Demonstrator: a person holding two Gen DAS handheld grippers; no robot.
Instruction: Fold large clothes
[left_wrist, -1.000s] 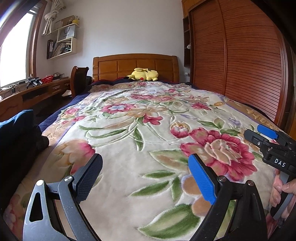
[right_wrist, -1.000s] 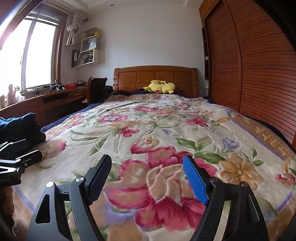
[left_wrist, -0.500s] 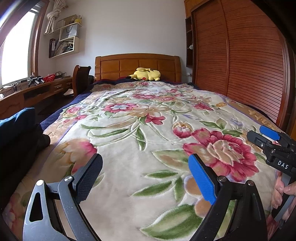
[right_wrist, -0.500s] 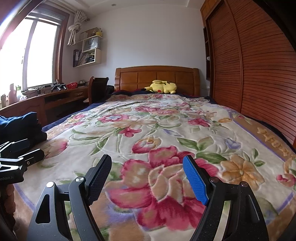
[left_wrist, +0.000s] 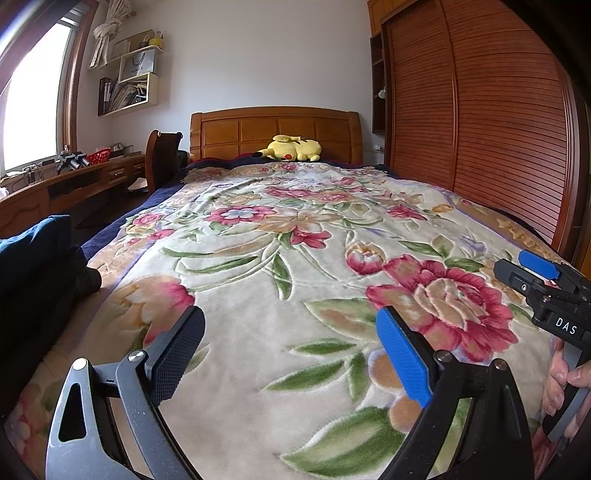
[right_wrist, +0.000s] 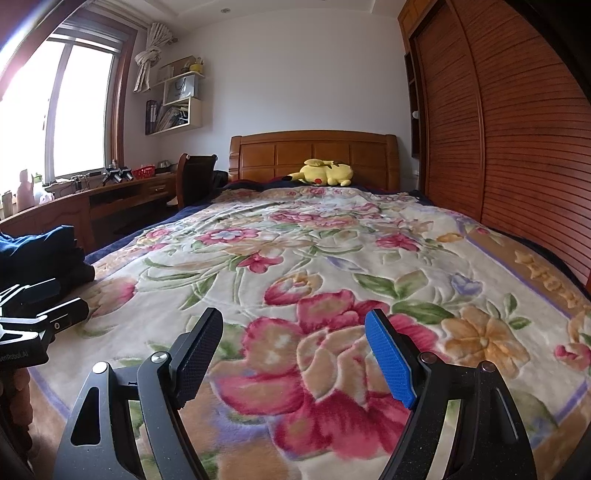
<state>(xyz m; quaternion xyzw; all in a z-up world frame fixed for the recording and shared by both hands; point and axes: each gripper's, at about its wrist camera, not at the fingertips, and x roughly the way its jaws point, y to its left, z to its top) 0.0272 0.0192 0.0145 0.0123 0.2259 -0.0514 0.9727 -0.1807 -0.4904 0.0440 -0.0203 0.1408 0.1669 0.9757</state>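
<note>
A pile of dark blue clothes (left_wrist: 33, 254) lies at the left edge of the bed; it also shows in the right wrist view (right_wrist: 40, 251). My left gripper (left_wrist: 291, 354) is open and empty, held above the floral blanket (left_wrist: 280, 236) near the foot of the bed. My right gripper (right_wrist: 293, 354) is open and empty over the blanket's big red flower. The right gripper also shows at the right edge of the left wrist view (left_wrist: 546, 284), and the left gripper at the left edge of the right wrist view (right_wrist: 40, 306).
A yellow plush toy (left_wrist: 291, 148) lies by the wooden headboard (left_wrist: 273, 129). A slatted wooden wardrobe (left_wrist: 480, 110) runs along the right. A desk (right_wrist: 92, 203) and chair (right_wrist: 194, 177) stand at the left under the window.
Both grippers have tilted up a little, so the room sits lower in view. Both stay open and empty.
</note>
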